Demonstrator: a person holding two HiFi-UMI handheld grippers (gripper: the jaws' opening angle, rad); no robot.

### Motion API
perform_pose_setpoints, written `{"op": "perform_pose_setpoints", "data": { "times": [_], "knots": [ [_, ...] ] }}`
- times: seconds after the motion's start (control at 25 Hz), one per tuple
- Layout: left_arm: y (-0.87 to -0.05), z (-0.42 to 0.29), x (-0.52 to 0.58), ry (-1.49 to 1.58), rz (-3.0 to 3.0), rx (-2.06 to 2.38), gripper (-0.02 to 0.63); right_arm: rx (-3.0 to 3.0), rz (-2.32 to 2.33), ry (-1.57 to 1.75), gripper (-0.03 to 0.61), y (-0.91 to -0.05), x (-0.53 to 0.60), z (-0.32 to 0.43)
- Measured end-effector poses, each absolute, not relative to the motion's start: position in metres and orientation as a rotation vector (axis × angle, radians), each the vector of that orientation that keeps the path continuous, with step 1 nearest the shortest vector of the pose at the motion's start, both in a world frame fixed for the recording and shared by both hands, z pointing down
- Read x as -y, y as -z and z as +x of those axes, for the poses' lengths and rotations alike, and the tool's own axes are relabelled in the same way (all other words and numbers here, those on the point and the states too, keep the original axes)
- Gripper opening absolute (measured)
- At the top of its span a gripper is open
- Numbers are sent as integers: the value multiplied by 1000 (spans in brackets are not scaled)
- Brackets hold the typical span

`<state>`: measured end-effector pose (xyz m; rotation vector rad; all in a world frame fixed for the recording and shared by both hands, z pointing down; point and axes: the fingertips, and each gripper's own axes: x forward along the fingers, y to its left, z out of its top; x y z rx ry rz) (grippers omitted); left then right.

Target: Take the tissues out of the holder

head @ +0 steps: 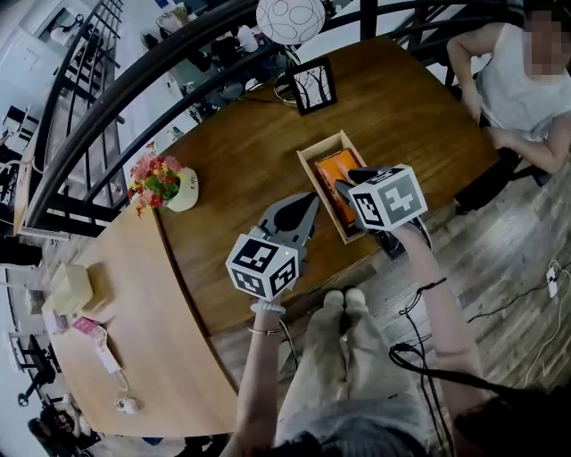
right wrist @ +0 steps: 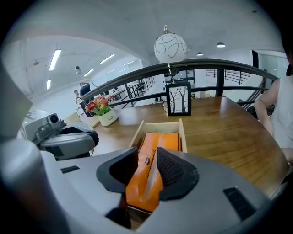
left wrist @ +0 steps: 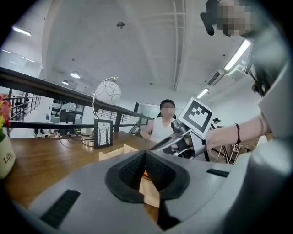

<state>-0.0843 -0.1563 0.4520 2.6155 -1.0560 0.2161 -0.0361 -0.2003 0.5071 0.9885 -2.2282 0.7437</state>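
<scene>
Now the tissues point(right wrist: 165, 137) in the holder point(right wrist: 136, 133) are pinched by the right gripper point(right wrist: 147, 149); the left gripper point(left wrist: 145, 153) is held with fingers pressed together, empty. The grasp step is judged in hand. A lift clear of the holder is called for next.

A curved dark-wood desk point(head: 241, 170) runs beside a black railing point(head: 134, 80) — a globe lamp point(head: 290, 18), framed tree picture point(head: 315, 87) and potted flowers point(head: 161, 183) stand on it. Plank floor point(head: 508, 241); strip lights point(right wrist: 54, 59) overhead.
</scene>
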Motion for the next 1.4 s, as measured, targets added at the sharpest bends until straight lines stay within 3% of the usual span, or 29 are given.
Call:
{"op": "perform_pose_setpoints", "data": {
  "times": [0.8,0.88,0.92,1.4],
  "knots": [
    [-458,-81,160,-190,2583,1080,8,2007,866,-700,108,-532,193,-46],
    [-459,-82,160,-191,2579,1083,8,2025,863,-714,29,-534,192,-47],
    [-460,-83,160,-193,2577,1084,8,2033,866,-725,20,-534,192,-47],
    [-453,-86,168,-175,2578,1090,8,2147,929,-767,14,-510,198,-39]
  ]
}}
